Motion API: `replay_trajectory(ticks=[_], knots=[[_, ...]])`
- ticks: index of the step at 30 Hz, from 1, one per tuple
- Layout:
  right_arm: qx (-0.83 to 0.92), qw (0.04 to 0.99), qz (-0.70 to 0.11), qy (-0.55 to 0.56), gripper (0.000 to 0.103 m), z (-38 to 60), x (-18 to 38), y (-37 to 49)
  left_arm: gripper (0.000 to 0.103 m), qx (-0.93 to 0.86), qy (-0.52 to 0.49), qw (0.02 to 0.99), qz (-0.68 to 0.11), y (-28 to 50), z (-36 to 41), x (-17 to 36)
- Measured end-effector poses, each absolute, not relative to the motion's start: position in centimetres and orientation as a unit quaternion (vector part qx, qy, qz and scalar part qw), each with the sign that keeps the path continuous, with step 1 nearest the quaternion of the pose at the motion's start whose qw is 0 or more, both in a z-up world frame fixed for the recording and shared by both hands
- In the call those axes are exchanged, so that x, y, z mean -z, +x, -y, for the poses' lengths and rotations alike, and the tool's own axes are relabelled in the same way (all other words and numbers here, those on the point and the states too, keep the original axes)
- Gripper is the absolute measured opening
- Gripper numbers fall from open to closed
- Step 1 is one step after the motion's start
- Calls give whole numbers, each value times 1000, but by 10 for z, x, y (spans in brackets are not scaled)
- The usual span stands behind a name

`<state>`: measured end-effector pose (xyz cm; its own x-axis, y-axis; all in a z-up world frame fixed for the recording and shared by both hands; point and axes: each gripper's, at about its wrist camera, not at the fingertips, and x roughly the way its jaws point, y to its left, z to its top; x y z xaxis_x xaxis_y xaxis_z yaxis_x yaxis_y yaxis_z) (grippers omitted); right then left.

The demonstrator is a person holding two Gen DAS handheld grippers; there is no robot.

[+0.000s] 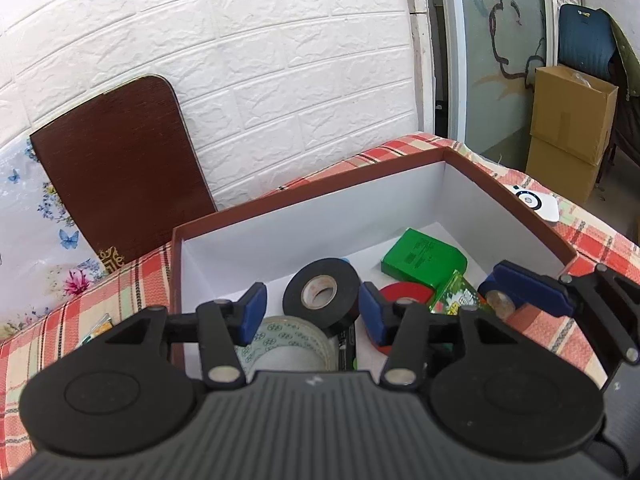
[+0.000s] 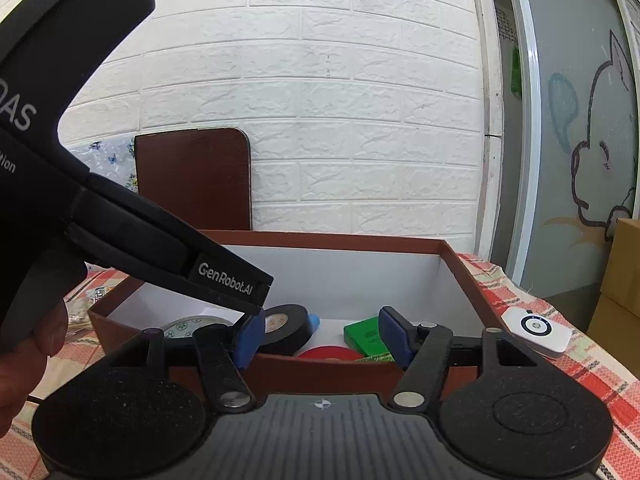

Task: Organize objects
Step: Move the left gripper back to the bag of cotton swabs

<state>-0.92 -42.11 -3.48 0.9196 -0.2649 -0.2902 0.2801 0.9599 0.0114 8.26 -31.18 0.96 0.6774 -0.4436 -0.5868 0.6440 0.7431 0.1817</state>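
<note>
**Claws apart above the open box**

Left claw (image 1: 311, 312) hangs over the near edge of the brown box (image 1: 304, 196), its blue pads (image 1: 252, 308) apart with nothing between them; a roll of clear tape (image 1: 288, 340) and a roll of black tape (image 1: 320, 292) lie below the gap, untouched. Right claw (image 2: 323, 334) hangs just in front of the box's near wall (image 2: 320, 372), its pads likewise apart and empty.

Contents of the white-lined box: the clear tape at the near left; the black tape just beyond it, lying flat with its core up; a red tape roll (image 1: 408, 292) to its right; a green box (image 1: 424, 260) farther right and deeper in; a green printed packet (image 1: 460, 300) at the near right. A small blue item (image 2: 314, 322) shows behind the black tape; what it is cannot be told.

Outside the box, a white device with a round ring mark (image 2: 536, 330) rests on the plaid-covered desk (image 2: 592, 364) to the right, just beside the box. A dark brown board (image 1: 120, 176) leans against the white brick wall (image 1: 280, 60) at the far left. Cardboard cartons (image 1: 568, 128) stand at the far right, beyond the desk. A person's hand (image 2: 28, 344) grips the left claw's handle at the left edge of the right wrist view.
</note>
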Motion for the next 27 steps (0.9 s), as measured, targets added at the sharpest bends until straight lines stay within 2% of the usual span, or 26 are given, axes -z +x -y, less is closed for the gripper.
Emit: replay_trajectory(ticks=[10, 17, 22, 27], knots=[[130, 982, -135, 31, 66, 405, 30, -26, 61, 286, 162, 906, -268, 75, 269, -11], [97, 992, -85, 0, 67, 363, 17, -36, 64, 256, 97, 932, -237, 65, 173, -9], [9, 994, -97, -40, 73, 310, 16, -20, 69, 145, 78, 948, -271, 86, 73, 37], [-117, 971, -194, -81, 73, 242, 49, 27, 70, -28, 64, 943, -326, 123, -32, 105]])
